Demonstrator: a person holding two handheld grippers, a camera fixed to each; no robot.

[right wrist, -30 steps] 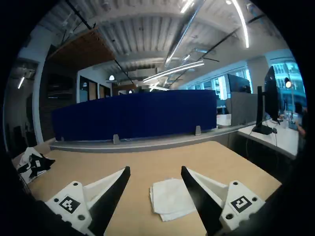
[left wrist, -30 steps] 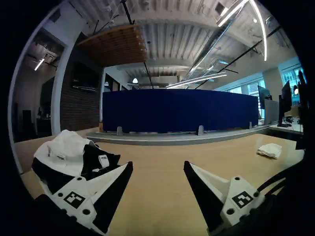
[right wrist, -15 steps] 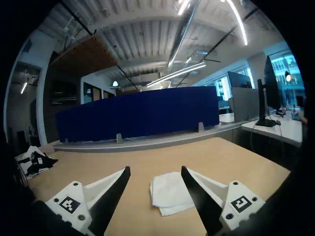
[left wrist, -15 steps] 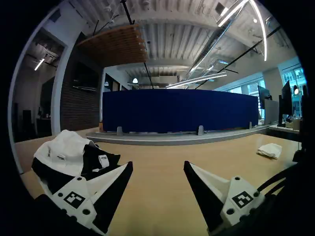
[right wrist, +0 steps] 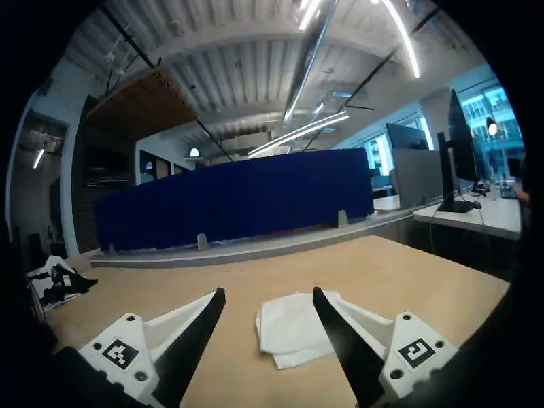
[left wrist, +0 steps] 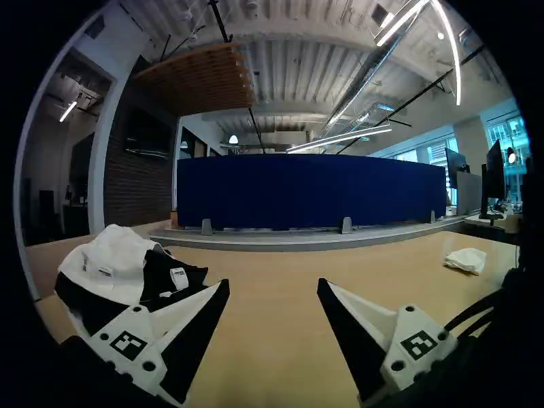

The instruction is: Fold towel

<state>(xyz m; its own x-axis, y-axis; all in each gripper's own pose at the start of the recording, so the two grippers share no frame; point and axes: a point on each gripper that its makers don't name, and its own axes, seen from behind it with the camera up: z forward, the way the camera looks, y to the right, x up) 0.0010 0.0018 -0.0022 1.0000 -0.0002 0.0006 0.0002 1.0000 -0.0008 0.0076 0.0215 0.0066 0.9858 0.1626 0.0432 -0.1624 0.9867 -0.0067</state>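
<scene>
A white towel (right wrist: pixel 292 330), folded into a small stack, lies flat on the wooden table (right wrist: pixel 285 272). My right gripper (right wrist: pixel 268 300) hovers open just short of it, its right finger overlapping the towel's right edge in view. From the left gripper view the same towel (left wrist: pixel 466 260) shows small at the far right of the table. My left gripper (left wrist: pixel 273 292) is open above bare wood with nothing between its fingers.
A heap of black and white cloth (left wrist: pixel 122 268) lies at the table's left end, just beyond my left finger; the same cloth heap (right wrist: pixel 54 282) sits far left in the right gripper view. A blue divider (left wrist: pixel 306 190) runs along the table's back edge. Desks with monitors (right wrist: pixel 455 163) stand to the right.
The right gripper view has tilted and shifted slightly, so the towel sits a little nearer and higher between the fingers. The left gripper has stayed still.
</scene>
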